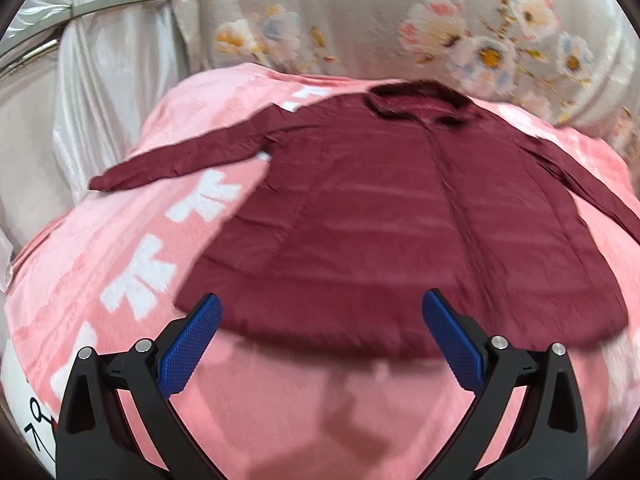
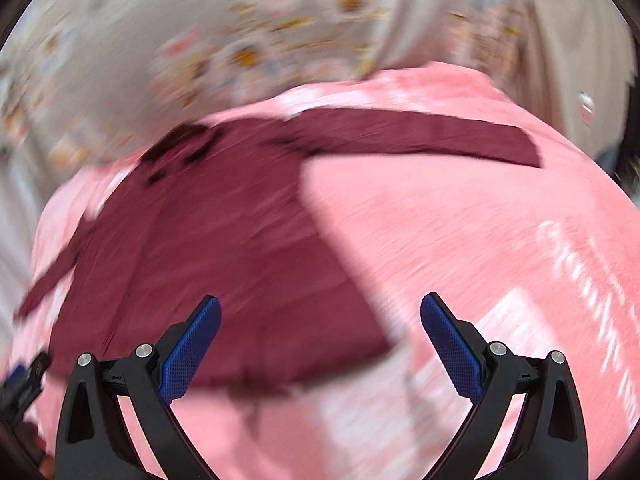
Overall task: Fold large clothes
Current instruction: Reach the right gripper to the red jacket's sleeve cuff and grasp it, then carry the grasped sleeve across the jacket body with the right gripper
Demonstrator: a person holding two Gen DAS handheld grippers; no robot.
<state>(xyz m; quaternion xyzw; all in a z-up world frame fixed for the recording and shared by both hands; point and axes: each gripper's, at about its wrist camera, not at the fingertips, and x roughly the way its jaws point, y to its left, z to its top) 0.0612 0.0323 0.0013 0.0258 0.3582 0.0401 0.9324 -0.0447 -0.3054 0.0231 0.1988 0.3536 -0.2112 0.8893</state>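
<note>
A dark red long-sleeved jacket (image 1: 400, 208) lies flat on a pink blanket (image 1: 280, 400), collar at the far side, both sleeves spread outward. My left gripper (image 1: 320, 312) hangs open just above the jacket's near hem, with nothing between its blue pads. In the blurred right wrist view the same jacket (image 2: 224, 264) fills the left half, and its right sleeve (image 2: 420, 132) stretches across the far side. My right gripper (image 2: 320, 316) is open over the jacket's near right corner, holding nothing. The other gripper (image 2: 20, 380) shows at the far left edge.
A floral-print grey cloth (image 1: 400, 20) hangs behind the bed, and a white satin curtain (image 1: 112, 60) hangs at the left. The pink blanket (image 2: 480, 260) carries white patterns and extends bare to the right of the jacket.
</note>
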